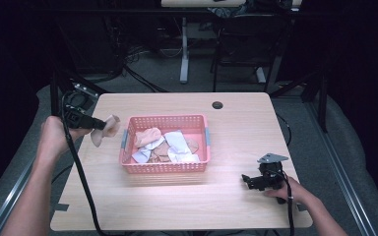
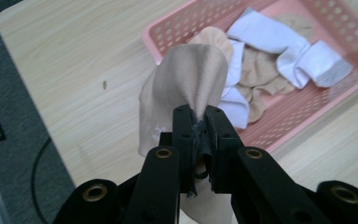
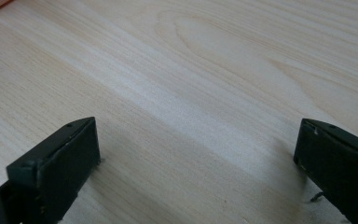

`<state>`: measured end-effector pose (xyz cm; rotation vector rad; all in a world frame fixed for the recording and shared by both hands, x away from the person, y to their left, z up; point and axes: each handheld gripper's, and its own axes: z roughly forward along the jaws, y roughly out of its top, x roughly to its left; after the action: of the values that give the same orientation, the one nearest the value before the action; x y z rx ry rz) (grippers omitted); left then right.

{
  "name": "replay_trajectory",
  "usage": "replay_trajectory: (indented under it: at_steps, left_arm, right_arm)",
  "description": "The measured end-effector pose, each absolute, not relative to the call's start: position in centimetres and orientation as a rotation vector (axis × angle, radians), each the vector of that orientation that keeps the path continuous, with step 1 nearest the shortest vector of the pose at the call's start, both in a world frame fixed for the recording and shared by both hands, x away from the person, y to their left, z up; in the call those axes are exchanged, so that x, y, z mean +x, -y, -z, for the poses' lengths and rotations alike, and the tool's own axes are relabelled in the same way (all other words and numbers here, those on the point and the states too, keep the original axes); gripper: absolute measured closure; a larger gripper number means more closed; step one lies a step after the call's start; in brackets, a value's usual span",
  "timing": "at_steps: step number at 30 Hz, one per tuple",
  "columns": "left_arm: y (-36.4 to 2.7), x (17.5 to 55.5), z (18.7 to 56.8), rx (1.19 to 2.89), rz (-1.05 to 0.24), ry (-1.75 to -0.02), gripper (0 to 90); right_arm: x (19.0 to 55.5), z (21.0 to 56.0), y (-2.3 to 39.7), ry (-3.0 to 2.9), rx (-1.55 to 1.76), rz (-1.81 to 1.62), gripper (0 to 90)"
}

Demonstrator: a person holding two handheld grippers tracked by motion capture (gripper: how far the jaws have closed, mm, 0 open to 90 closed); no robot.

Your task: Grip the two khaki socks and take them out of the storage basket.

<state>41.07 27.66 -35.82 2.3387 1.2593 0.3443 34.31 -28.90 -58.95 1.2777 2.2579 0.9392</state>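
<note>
Our left tool [image 2: 199, 140] pinches a beige sock [image 2: 186, 84], the pink basket [image 1: 128, 147] lying at its three o'clock; our right tool [image 3: 196, 168] rests wide, empty, on the worktop [image 1: 236, 206].

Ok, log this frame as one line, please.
left gripper: shut on beige sock, left of pink basket | right gripper: open, empty, on table | basket: more socks

Beige sock [image 2: 186, 79], pink perforated basket [image 1: 163, 168], pale wood-grain table [image 1: 236, 128]
</note>
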Motion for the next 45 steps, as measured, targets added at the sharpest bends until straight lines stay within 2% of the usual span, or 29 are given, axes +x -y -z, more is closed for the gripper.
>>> replay_trajectory:
  at_steps: [10, 21, 43, 45]
  left_arm:
    - [-30.9, 40.6, 36.7, 2.270, -0.357, -1.364, 83.6]
    - [-33.6, 40.8, 41.2, 2.244, -0.312, -1.500, 83.7]
    - [-32.8, 43.5, 51.4, 2.321, -0.186, -1.637, 83.5]
    - [-33.1, 43.5, 52.5, 2.274, -0.169, -1.658, 83.4]
  right_arm:
    - [34.3, 58.9, 28.9, -2.261, 1.279, -0.939, 0.0]
    - [34.4, 59.0, 28.9, -2.258, 1.276, -0.946, 0.0]
    - [34.4, 59.0, 28.8, -2.267, 1.273, -0.947, 0.0]
    - [34.4, 59.0, 28.8, -2.265, 1.275, -0.949, 0.0]
